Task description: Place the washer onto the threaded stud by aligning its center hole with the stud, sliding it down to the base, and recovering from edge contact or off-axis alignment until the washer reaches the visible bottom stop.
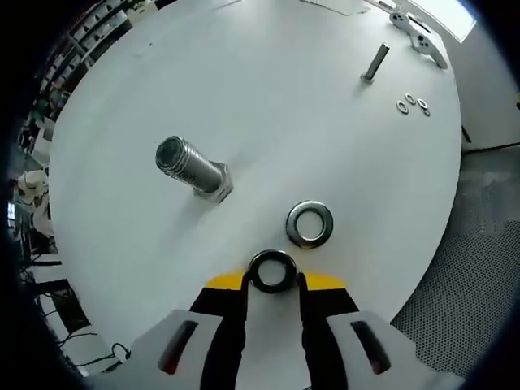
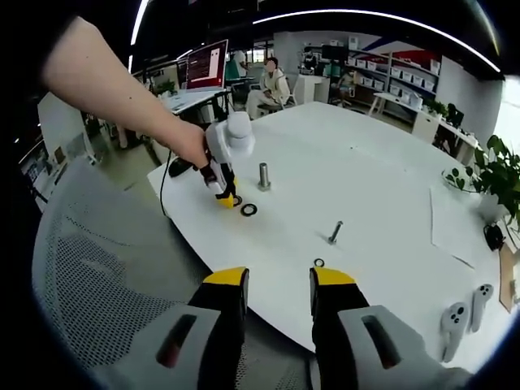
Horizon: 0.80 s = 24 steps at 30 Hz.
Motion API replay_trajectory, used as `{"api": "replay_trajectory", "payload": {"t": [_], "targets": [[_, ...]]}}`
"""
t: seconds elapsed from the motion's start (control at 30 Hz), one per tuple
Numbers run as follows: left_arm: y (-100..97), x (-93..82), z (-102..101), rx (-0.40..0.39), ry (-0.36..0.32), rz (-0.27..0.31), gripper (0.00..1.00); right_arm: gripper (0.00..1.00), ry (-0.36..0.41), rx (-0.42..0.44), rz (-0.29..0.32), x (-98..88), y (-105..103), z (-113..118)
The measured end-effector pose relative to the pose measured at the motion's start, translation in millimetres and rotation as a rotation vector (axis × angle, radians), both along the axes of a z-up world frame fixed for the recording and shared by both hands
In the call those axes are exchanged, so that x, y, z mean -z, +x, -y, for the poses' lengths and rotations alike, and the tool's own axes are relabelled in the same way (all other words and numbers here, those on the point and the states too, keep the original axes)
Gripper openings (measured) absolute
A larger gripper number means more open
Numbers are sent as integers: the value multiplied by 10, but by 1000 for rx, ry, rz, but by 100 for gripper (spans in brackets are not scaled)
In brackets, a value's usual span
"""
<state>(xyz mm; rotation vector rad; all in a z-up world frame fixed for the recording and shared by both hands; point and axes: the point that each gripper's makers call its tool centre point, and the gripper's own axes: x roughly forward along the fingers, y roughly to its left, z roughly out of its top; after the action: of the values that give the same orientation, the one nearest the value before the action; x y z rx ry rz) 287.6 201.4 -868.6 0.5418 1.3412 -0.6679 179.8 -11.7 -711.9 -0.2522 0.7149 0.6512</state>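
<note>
- Clearly my left tool [image 1: 274, 280] had its yellow-tipped jaws drawn in around a shiny steel ring washer [image 1: 272, 270], which sat between the tips low over the round white counter [image 1: 268, 97]; I judged it gripped by its rim, though I could not tell whether it was lifted or resting on the surface.
- A second, flat silver washer [image 1: 309, 223] lay on the counter just beyond the held one, apart from it.
- The target, a thick silver threaded stud standing on a hexagonal base [image 1: 193, 168], stood up and to the left of the tips in the left gripper view, clear of both washers.
- My right tool [image 2: 276, 284] hung well back off the counter edge, jaws parted with nothing between them; from there I could see the left tool [image 2: 225, 195] down beside the stud [image 2: 263, 175].
- A slimmer grey bolt [image 1: 375, 62] and three tiny washers [image 1: 413, 104] lay far across the counter, well out of the way.
- To do this step well, I judged I should lift the washer level, carry it over the stud's top, and centre the hole before lowering.
- If an edge caught on the threads, I would ease up, level the ring and re-centre rather than press.
- I would release only once it sat on the hexagonal base.
</note>
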Motion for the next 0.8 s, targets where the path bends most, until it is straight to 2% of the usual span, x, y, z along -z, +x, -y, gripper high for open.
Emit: {"api": "replay_trajectory", "payload": {"t": [0.07,0.37,0.47,0.8], "targets": [[-13,-2,8,31,23,9,27,33,0,0,0,-1,2,0],[16,-10,-5,-29,12,16,25,33,0,1,3,-5,6,2],[31,-3,9,-11,3,32,22,32,4,4,9,-18,13,-1],[27,-21,12,8,24,19,19,32,0,1,7,-10,9,2]]}}
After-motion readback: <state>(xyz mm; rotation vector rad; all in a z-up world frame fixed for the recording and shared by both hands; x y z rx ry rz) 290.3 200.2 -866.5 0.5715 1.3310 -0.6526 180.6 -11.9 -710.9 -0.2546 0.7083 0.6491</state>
